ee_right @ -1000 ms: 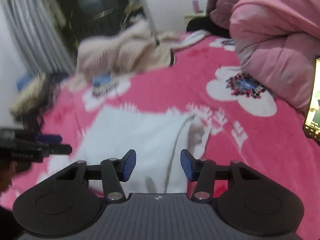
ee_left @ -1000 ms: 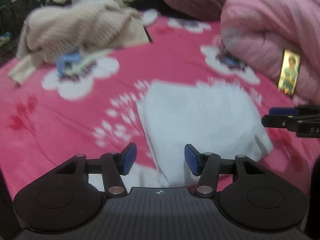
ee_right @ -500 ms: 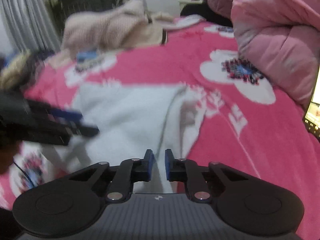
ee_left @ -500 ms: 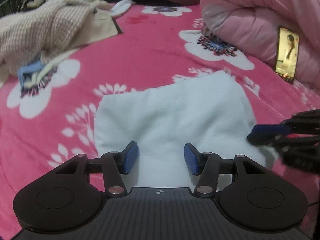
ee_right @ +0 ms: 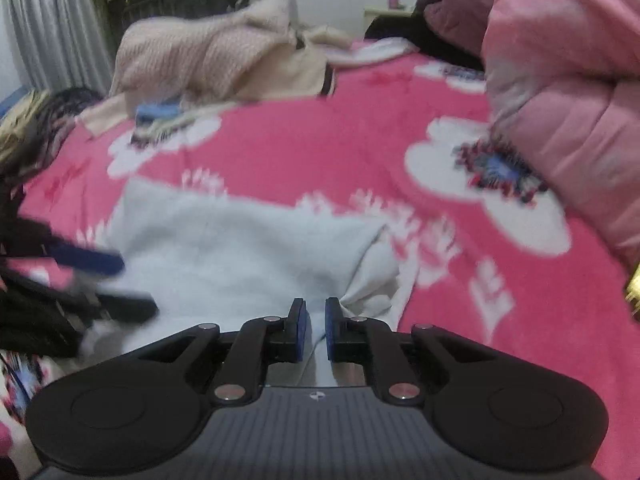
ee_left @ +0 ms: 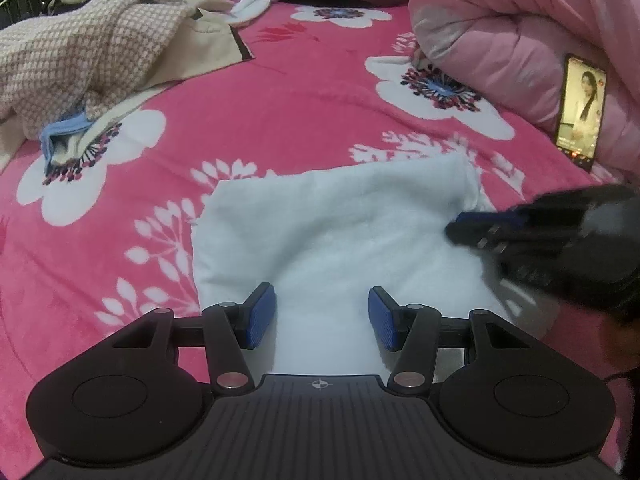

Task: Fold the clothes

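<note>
Now your right gripper (ee_right: pixel 315 328) has just closed narrow, pinching the white cloth (ee_right: pixel 240 248) (its 5 o'clock corner) on the bed (ee_left: pixel 300 120); your left gripper (ee_left: pixel 322 316) hangs half-open over its near edge.

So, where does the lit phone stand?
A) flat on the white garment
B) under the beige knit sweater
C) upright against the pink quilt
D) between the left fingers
C: the phone stands on its end, leaning on the pink quilt.
</note>
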Demonstrator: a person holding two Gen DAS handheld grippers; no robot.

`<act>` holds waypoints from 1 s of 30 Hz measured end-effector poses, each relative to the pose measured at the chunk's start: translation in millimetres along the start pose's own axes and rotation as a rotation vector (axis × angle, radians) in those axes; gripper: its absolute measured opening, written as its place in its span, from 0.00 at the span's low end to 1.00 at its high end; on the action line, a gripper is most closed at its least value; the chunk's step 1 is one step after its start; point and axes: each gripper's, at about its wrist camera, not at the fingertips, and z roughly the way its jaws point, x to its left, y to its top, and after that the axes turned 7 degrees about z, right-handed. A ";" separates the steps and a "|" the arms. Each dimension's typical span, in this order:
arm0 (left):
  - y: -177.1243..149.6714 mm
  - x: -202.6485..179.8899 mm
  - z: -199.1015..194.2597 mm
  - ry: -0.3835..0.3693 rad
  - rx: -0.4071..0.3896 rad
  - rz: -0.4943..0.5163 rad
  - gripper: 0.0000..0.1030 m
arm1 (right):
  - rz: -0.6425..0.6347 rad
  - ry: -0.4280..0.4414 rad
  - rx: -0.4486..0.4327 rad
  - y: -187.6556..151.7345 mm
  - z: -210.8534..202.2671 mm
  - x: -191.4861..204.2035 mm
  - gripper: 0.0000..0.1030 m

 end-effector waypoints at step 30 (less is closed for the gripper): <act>6.4 -1.1 -0.7 0.014 0.042 -0.008 0.52 | 0.119 0.010 0.060 29.9 57.2 -23.9 0.10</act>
